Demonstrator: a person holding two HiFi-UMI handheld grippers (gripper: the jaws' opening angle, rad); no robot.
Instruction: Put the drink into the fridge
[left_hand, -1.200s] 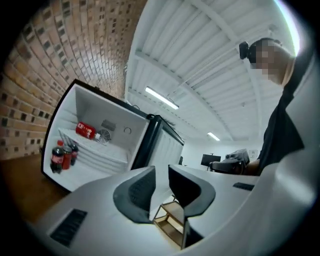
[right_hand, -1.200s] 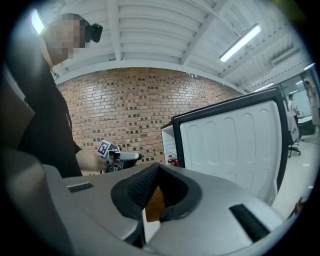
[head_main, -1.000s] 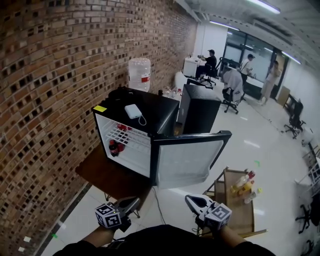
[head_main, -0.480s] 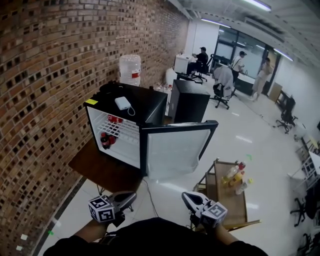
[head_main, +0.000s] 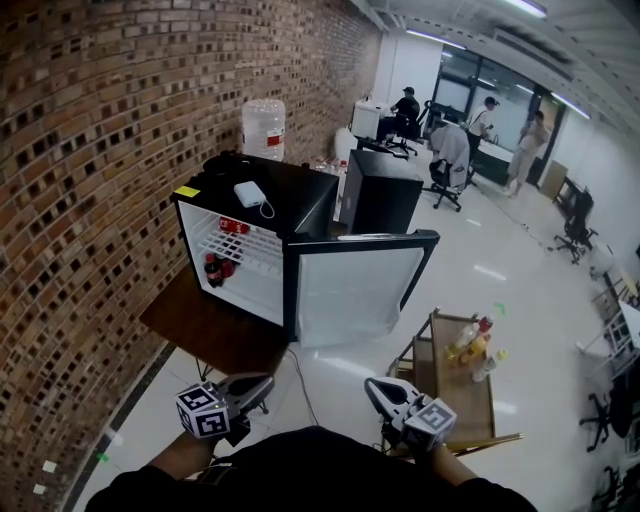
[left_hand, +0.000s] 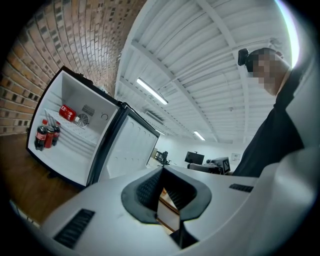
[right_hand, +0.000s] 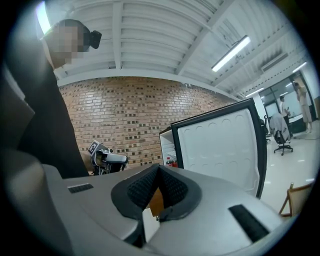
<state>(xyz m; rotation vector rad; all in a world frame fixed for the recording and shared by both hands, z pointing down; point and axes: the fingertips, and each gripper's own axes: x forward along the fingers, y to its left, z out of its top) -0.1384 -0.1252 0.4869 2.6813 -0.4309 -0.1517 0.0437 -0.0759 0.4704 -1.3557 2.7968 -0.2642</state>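
Note:
The black mini fridge (head_main: 300, 215) stands on a low wooden table against the brick wall, its door (head_main: 360, 290) swung wide open to the right. Inside it are cola bottles (head_main: 212, 268) and a red can (head_main: 230, 226), which the left gripper view also shows as bottles (left_hand: 45, 135). Several drink bottles (head_main: 470, 345) stand on a wooden cart (head_main: 455, 400) at the lower right. My left gripper (head_main: 262, 384) (left_hand: 162, 172) and right gripper (head_main: 373, 390) (right_hand: 159, 169) are both held low near my body, shut and empty, well short of fridge and cart.
A white power bank (head_main: 250, 194) lies on the fridge top. A water jug (head_main: 263, 128) and a black cabinet (head_main: 380, 195) stand behind the fridge. Several people and office chairs (head_main: 445, 165) occupy the far end. White floor lies between me, the fridge and the cart.
The head view has swung, so the fridge sits further left and higher. Both grippers have drifted slightly and stay shut with nothing in them.

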